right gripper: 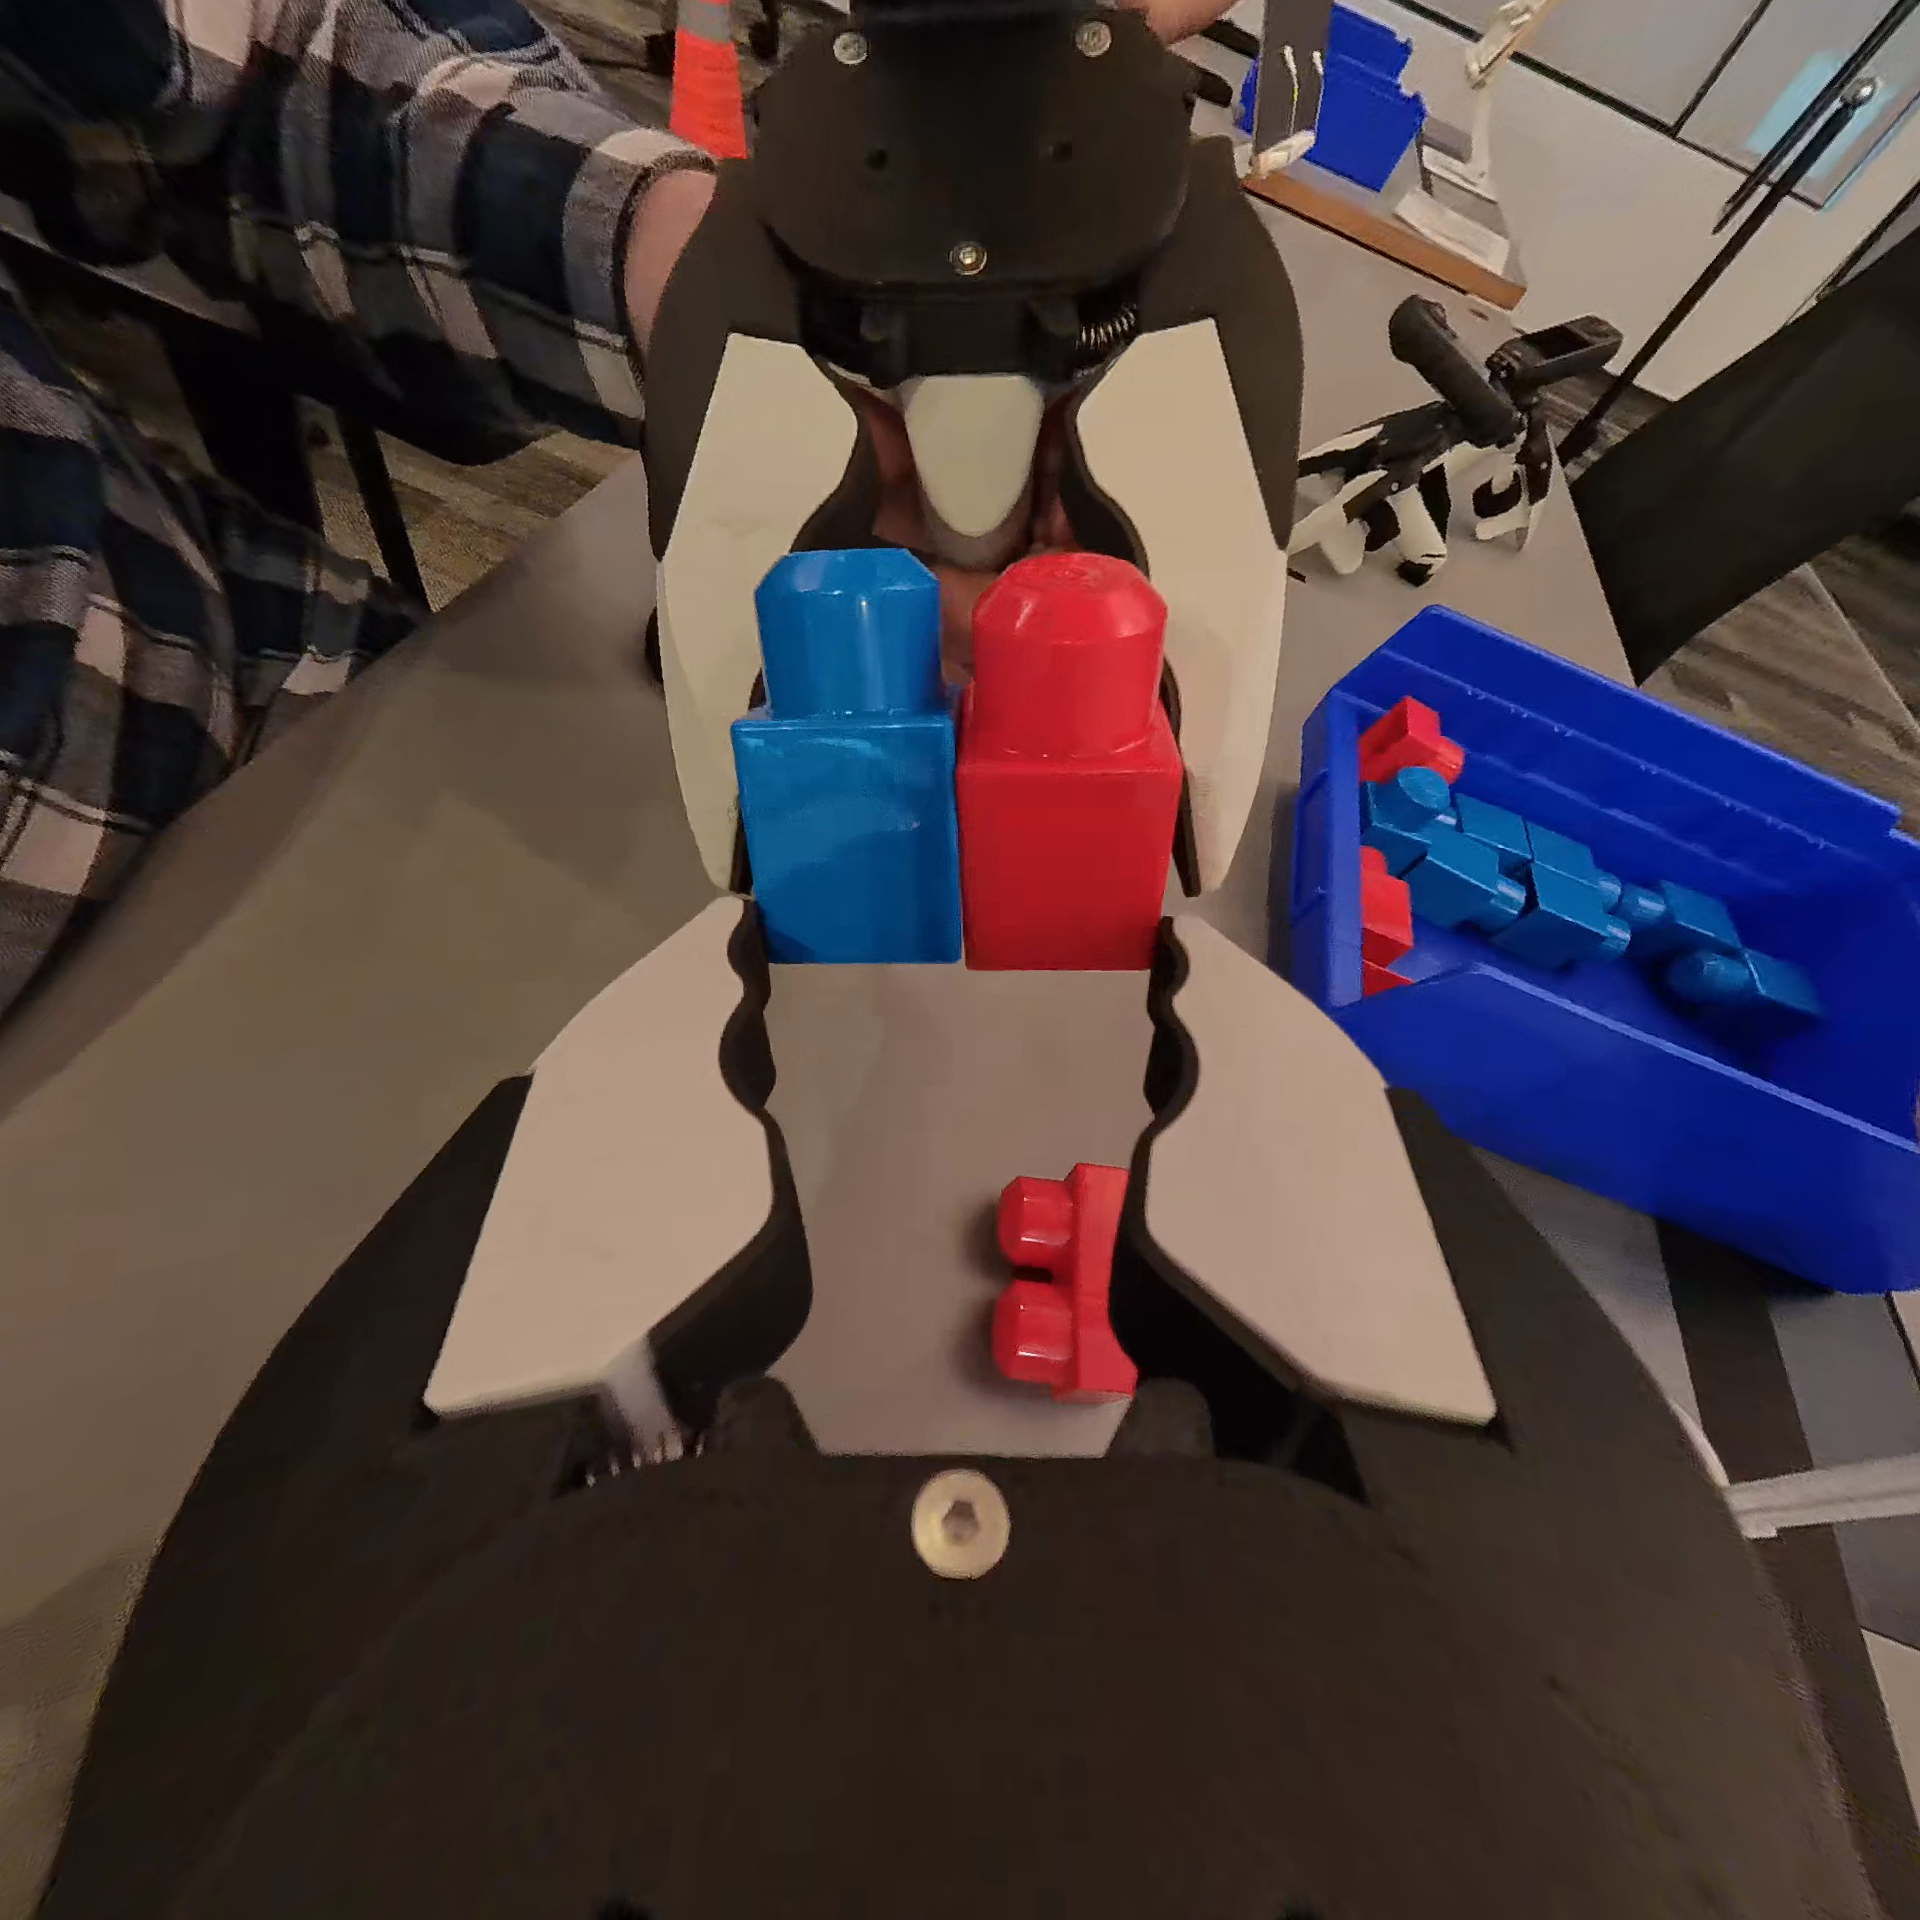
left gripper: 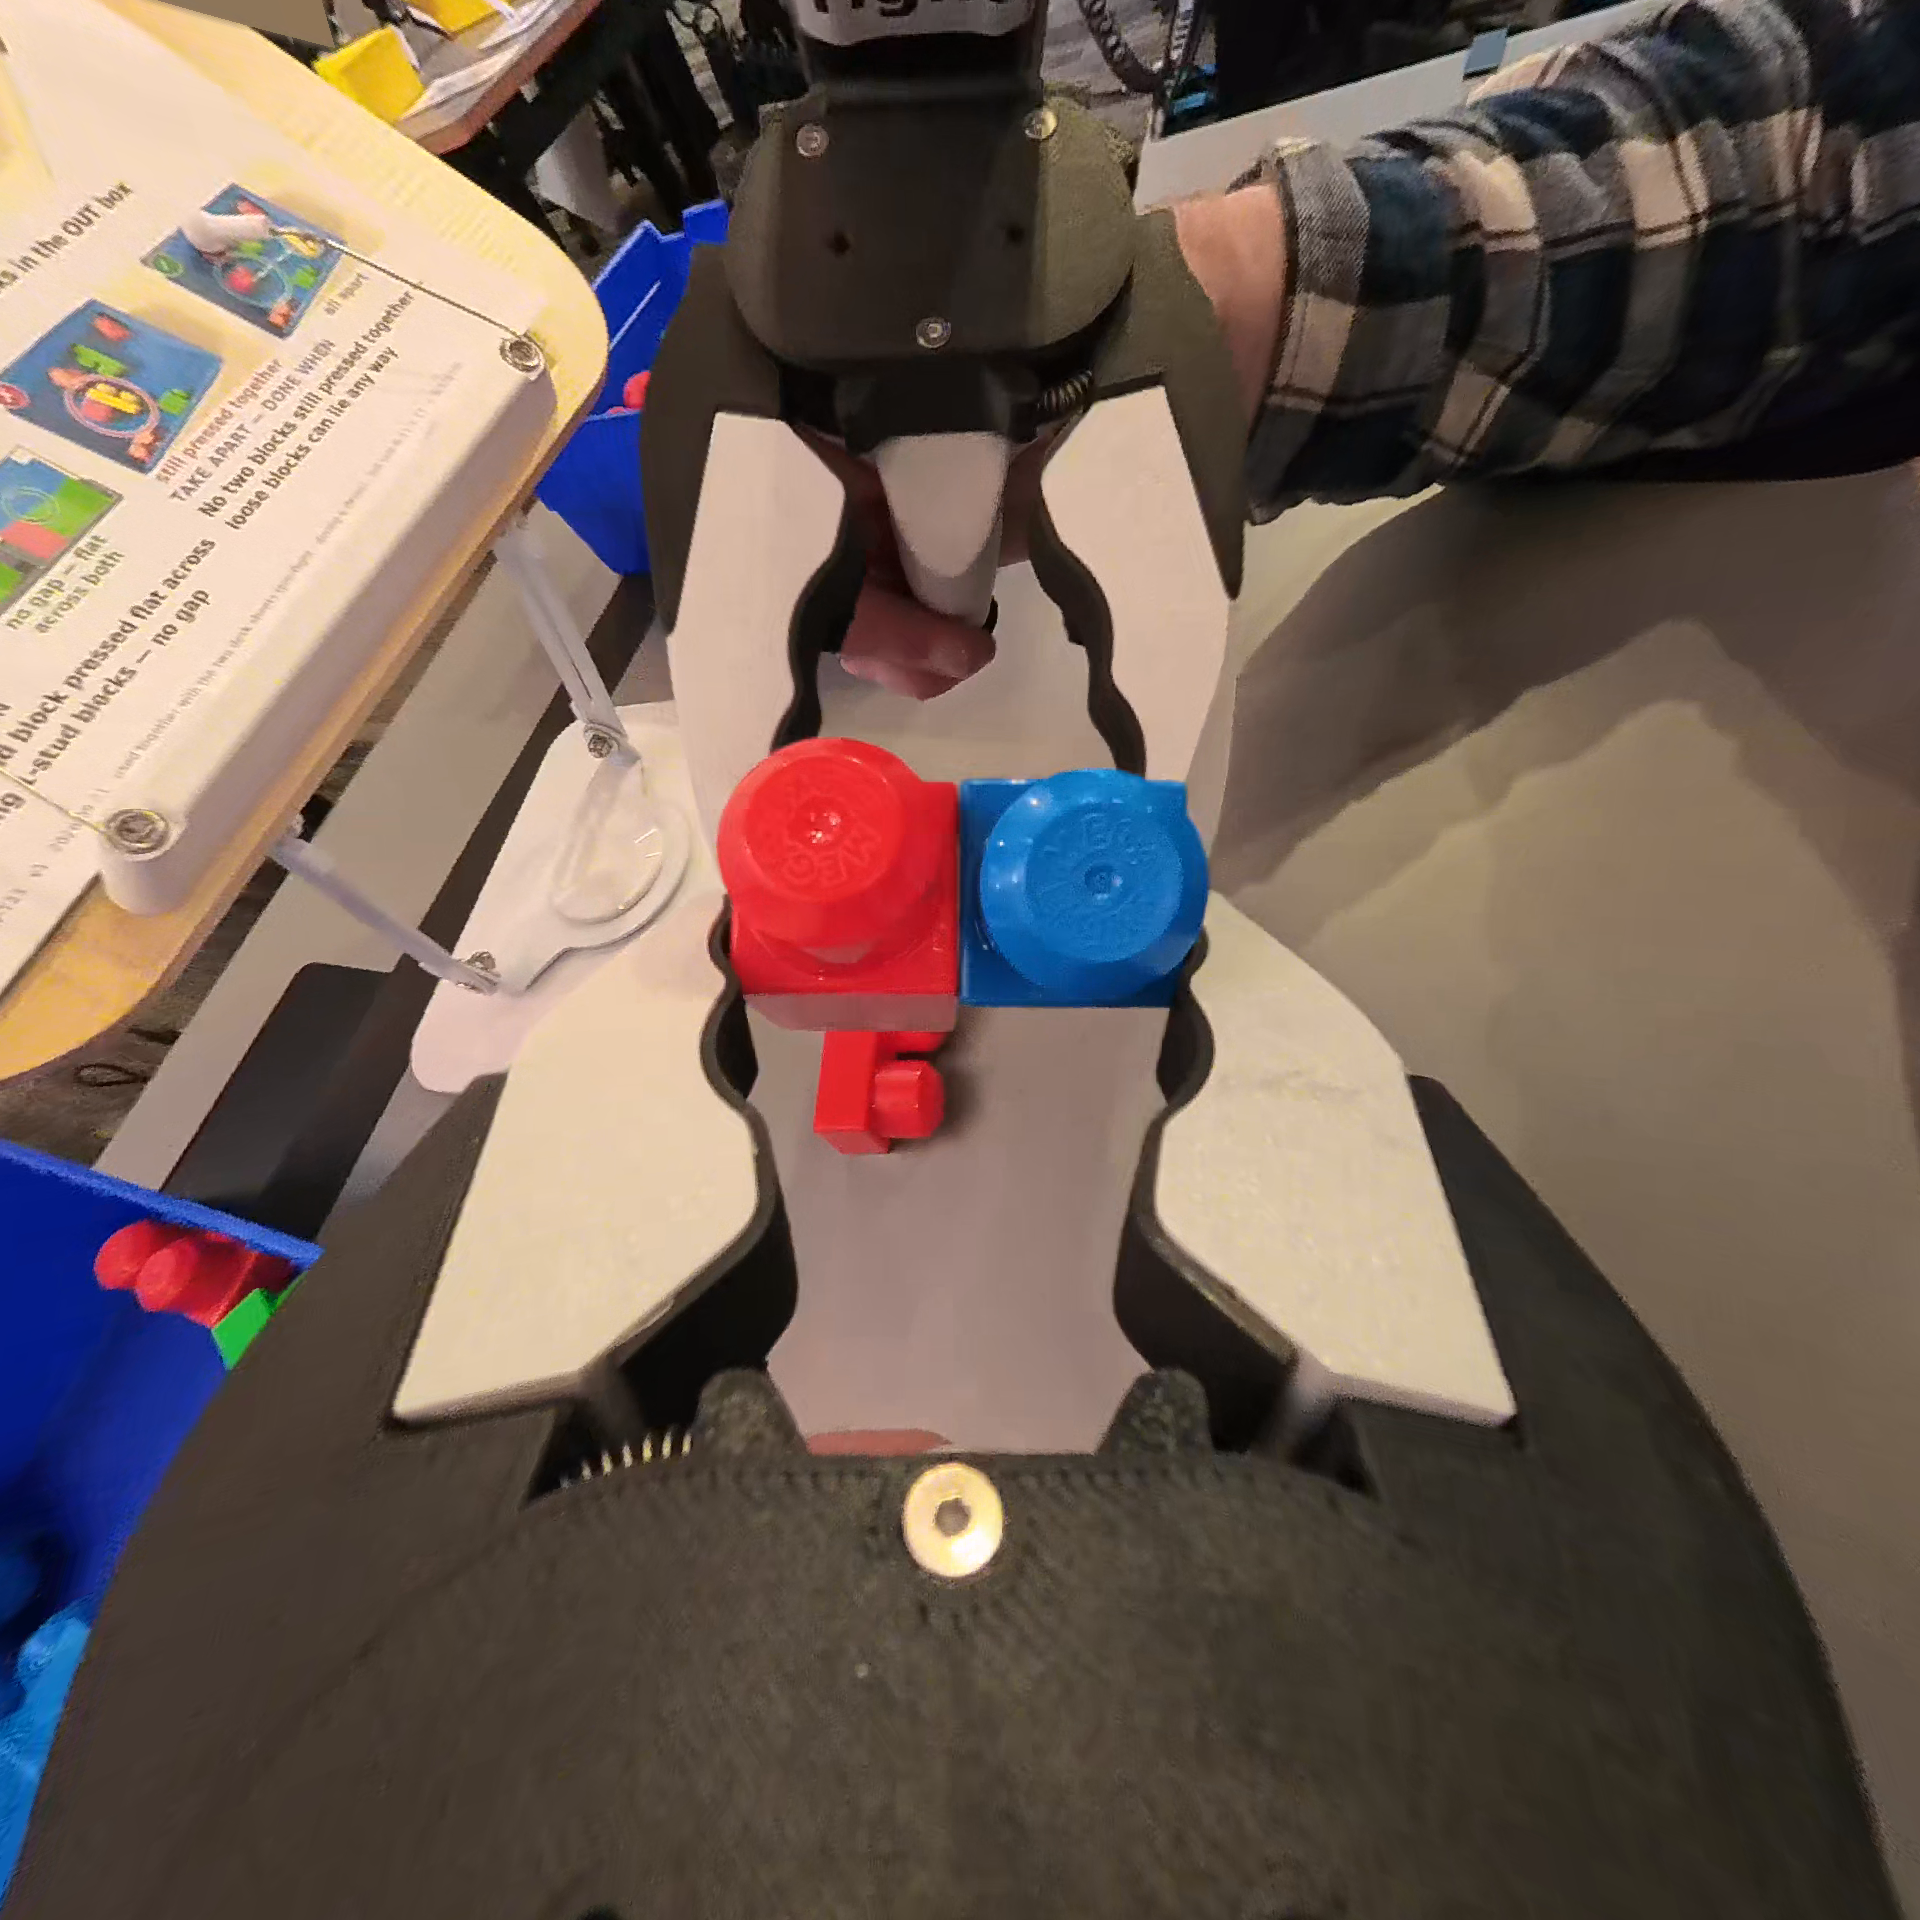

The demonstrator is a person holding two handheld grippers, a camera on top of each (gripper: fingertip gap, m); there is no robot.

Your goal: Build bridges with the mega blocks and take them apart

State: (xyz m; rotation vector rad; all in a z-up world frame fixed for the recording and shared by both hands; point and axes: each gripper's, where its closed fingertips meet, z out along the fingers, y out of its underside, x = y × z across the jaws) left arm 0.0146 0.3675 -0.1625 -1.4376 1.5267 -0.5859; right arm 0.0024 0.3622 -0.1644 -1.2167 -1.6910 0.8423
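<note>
In the left wrist view, our left tool [left gripper: 961, 935] reaches its two fingers around a pair of one-stud blocks standing side by side on the grey tabletop [left gripper: 1558, 935]: the red block [left gripper: 842, 883] against its left finger, the blue block [left gripper: 1081, 894] against its right one. The two blocks touch each other and our pads press on their outer sides, so this tool is clamped on the pair. Our right tool [left gripper: 956, 758] faces us from the far side of the same pair. Nearer us, between our fingers, a red two-stud block [left gripper: 878, 1091] lies on its side.

In the right wrist view, our right tool [right gripper: 961, 935] has the same pair at its fingertips, blue block [right gripper: 847, 821] left, red block [right gripper: 1070, 831] right; its tips sit against the pair's outer lower edges, gripping it too. The red two-stud block [right gripper: 1065, 1283] lies closer to us, beside our right finger. A blue bin [right gripper: 1662, 1091] of blocks sits right of the tool.
</note>
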